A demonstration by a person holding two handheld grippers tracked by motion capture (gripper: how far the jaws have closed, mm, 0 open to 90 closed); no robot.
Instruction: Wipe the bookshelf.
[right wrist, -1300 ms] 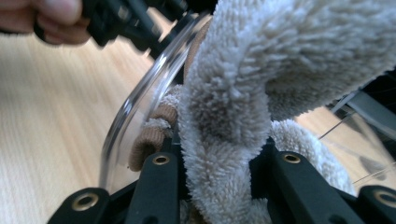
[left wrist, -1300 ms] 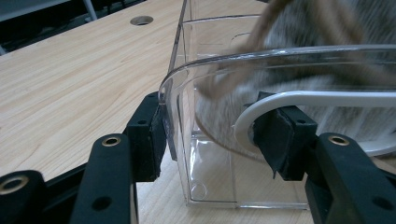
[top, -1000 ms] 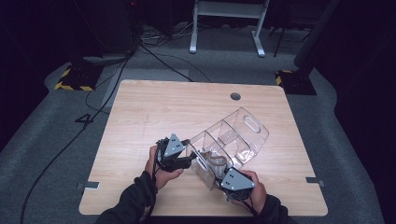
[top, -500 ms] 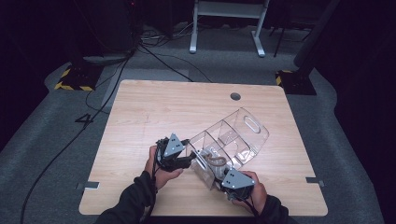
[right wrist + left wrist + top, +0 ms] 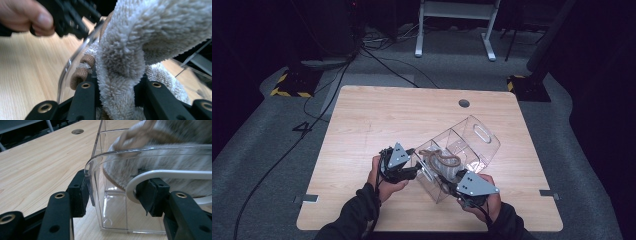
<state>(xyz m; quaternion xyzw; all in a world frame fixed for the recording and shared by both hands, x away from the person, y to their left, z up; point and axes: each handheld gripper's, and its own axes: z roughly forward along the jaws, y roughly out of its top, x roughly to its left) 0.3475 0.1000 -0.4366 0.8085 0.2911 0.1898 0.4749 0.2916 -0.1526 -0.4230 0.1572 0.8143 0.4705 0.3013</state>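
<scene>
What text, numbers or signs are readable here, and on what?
"4": dark numeral on the grey floor left of the table.
Yellow-black hazard stripes, no words, on a dark base beside it.
Nothing readable on the clear bin, towel or grippers.

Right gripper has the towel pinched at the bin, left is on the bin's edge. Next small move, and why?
Probably lift the right gripper a bit higher: the towel is clamped but still bunched inside the clear bin, whose wall the left gripper straddles to steady it.
</scene>
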